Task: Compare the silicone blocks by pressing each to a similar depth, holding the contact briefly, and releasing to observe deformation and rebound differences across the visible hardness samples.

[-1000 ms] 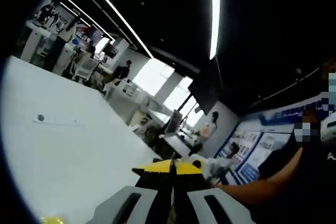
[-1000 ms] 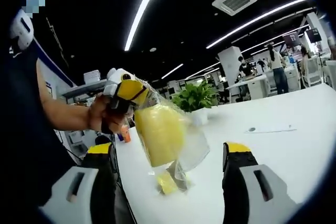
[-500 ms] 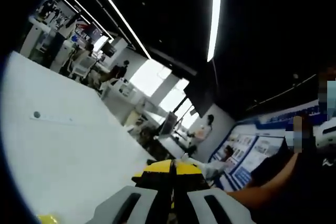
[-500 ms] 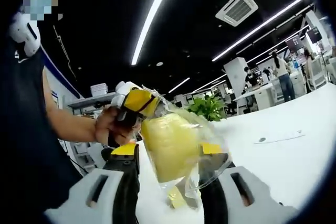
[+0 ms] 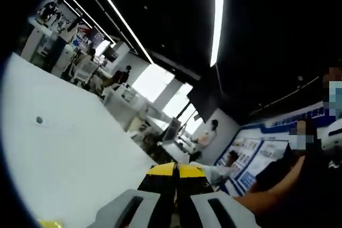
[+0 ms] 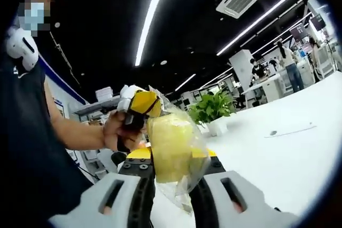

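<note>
My right gripper has its jaws drawn in against the yellow silicone block, squeezing it through its clear plastic bag. The yellow tips sit on either flank of the block, touching the film, and the block looks pinched at its lower half, so I judge this to be the press-and-hold part of the test.

My left gripper has its jaws pressed together; in its own view the yellow tips meet with no gap I can make out. In the right gripper view I see why: that same left gripper pinches the top edge of the bag, with my left hand wrapped round its handle. Holding the bag from above hangs the block in the air, between the right jaws, so nothing on the table backs it up and the squeeze comes from both sides alone.

The loose tail of the bag droops below the block, between the right jaws. It may slip or bunch when I let go.

Beyond the tools lies the white table, with a small dark dot and a thin strip on it. A scrap of yellow shows at the bottom edge of the left gripper view; I can't tell what it is. A potted plant stands at the table's far end, and people work at desks in the background.
</note>
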